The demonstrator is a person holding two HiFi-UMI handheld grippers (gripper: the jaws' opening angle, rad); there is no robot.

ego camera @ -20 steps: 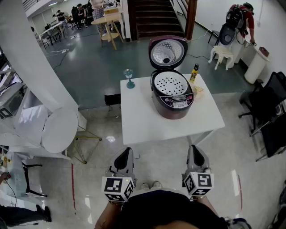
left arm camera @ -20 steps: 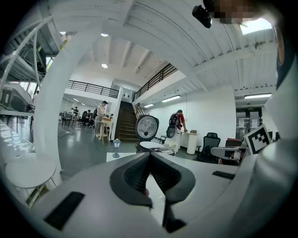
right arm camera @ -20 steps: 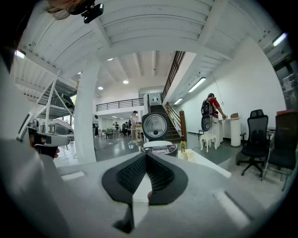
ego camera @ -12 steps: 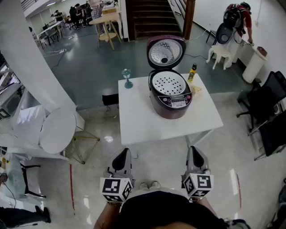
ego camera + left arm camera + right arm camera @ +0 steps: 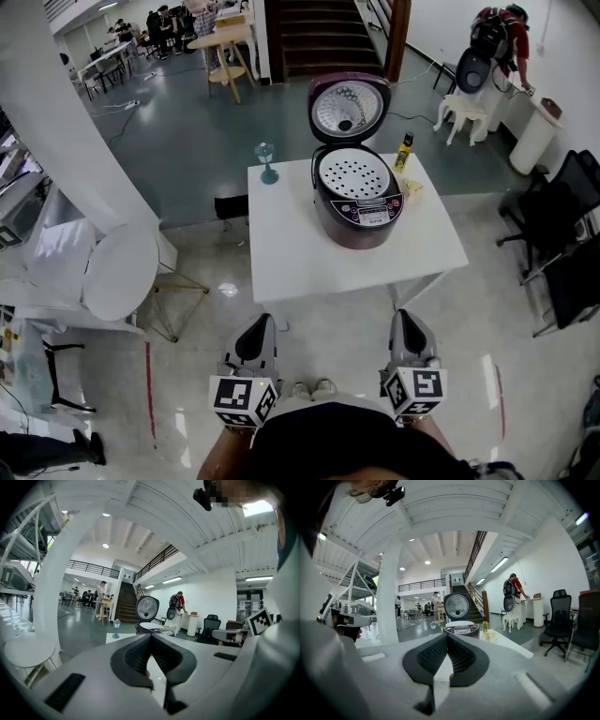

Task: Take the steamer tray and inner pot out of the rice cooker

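Both the left tongs (image 5: 260,323) and the right tongs (image 5: 407,319) were fully closed and empty, and were held well short of the tabletop (image 5: 300,258). The steamer tray (image 5: 353,174) was seated in the open rice cooker (image 5: 359,211). The inner pot, presumably beneath it, was not visible. Unless opened, the tongs could not take the tray's rim and might push it down. A one-sided lift could tilt the tray or drag the cooker toward the bottle (image 5: 405,150).

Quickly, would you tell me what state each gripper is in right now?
Left gripper: closed, holding nothing.
Right gripper: closed, holding nothing.
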